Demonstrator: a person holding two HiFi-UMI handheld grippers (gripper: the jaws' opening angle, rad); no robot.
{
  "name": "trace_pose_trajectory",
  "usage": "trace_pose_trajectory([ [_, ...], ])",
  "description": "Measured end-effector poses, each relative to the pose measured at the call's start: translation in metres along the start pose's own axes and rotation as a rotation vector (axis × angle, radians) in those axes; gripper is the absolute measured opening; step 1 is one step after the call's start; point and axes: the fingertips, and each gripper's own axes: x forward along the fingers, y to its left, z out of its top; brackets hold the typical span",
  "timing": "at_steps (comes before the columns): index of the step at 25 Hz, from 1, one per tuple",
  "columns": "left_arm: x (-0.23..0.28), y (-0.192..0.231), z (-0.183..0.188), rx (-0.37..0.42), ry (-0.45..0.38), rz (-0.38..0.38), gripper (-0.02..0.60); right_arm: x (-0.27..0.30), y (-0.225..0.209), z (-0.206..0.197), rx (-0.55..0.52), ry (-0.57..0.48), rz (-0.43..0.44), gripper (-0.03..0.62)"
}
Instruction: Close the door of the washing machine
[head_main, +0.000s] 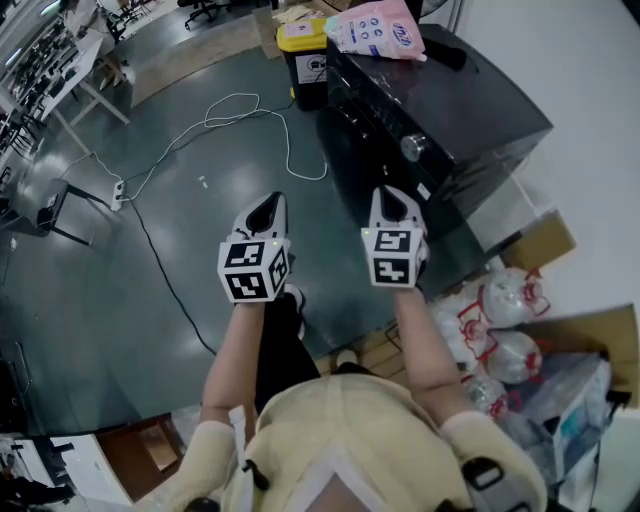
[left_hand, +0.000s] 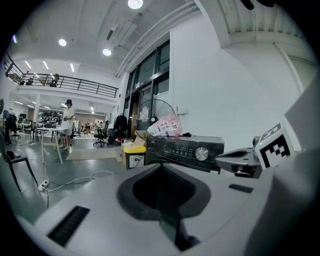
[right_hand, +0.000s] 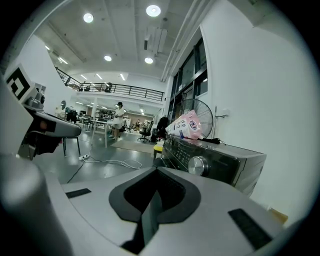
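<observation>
The dark washing machine (head_main: 430, 110) stands at the upper right, its front panel with a round silver knob (head_main: 411, 147) facing me. I cannot make out its door from here. My left gripper (head_main: 268, 207) and right gripper (head_main: 392, 197) hover side by side in front of it, both shut and empty, touching nothing. In the left gripper view the shut left gripper (left_hand: 162, 169) points toward the washing machine (left_hand: 182, 149), with the right gripper (left_hand: 240, 161) alongside. In the right gripper view the shut right gripper (right_hand: 156, 174) sits just before the knob (right_hand: 196, 165).
A pink bag (head_main: 378, 30) lies on top of the machine and a yellow-lidded bin (head_main: 303, 55) stands beside it. A white cable (head_main: 250, 110) loops across the grey floor to a power strip (head_main: 118, 190). Plastic bags (head_main: 500, 320) and cardboard boxes pile at the right.
</observation>
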Motion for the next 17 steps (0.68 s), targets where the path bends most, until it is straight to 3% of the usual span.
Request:
trace_pose_trajectory([
  [17,-0.008,0.014,-0.01,-0.009,0.03,0.014,0.011,0.003,0.013,0.004,0.026,-0.001,0.033,0.005],
])
